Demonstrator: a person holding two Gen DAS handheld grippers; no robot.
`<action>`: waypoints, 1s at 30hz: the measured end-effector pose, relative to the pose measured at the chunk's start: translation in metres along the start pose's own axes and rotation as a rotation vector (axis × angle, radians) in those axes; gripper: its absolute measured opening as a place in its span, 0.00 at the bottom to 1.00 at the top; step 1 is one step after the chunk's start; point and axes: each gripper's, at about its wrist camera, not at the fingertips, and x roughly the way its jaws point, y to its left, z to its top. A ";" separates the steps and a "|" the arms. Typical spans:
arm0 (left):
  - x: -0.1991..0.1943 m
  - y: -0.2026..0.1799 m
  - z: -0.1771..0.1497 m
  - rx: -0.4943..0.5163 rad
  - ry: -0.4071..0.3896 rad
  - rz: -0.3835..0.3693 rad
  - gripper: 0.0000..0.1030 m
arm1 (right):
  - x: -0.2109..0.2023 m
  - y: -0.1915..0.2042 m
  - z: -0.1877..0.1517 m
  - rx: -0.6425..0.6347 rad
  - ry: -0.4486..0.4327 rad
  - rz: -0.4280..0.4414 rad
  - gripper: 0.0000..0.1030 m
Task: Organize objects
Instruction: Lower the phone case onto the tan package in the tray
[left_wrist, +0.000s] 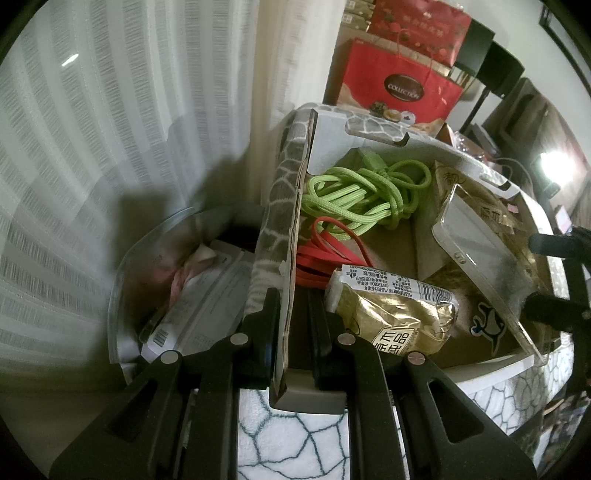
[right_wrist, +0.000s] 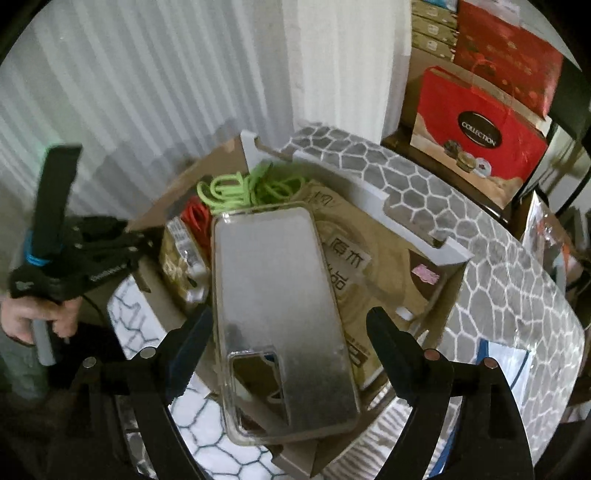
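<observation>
Clear plastic, the phone case (right_wrist: 280, 317) lies between the right gripper's (right_wrist: 290, 332) spread fingers, touching neither, tilted over the packets in the cardboard box (right_wrist: 439, 291). The left gripper (left_wrist: 291, 321) is clamped on the box's side flap (left_wrist: 284, 236). Beyond its fingers lie a green cable (left_wrist: 365, 192), a red cable (left_wrist: 325, 254) and a gold snack packet (left_wrist: 395, 314).

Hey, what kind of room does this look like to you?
Probably a room in someone's home. Pleated white curtains hang behind, red gift bags are stacked to one side, and a cardboard box of household odds and ends, like a green cable, sits on a patterned cloth.
</observation>
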 end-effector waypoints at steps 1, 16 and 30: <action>0.000 0.000 0.000 0.000 0.000 0.000 0.12 | 0.003 0.002 0.001 -0.005 0.010 0.000 0.84; 0.000 -0.002 0.000 -0.005 -0.001 -0.006 0.12 | 0.028 0.024 -0.002 -0.149 0.097 -0.067 0.78; -0.001 -0.002 0.000 -0.011 0.001 -0.009 0.12 | 0.017 0.037 0.012 -0.446 0.075 -0.075 0.77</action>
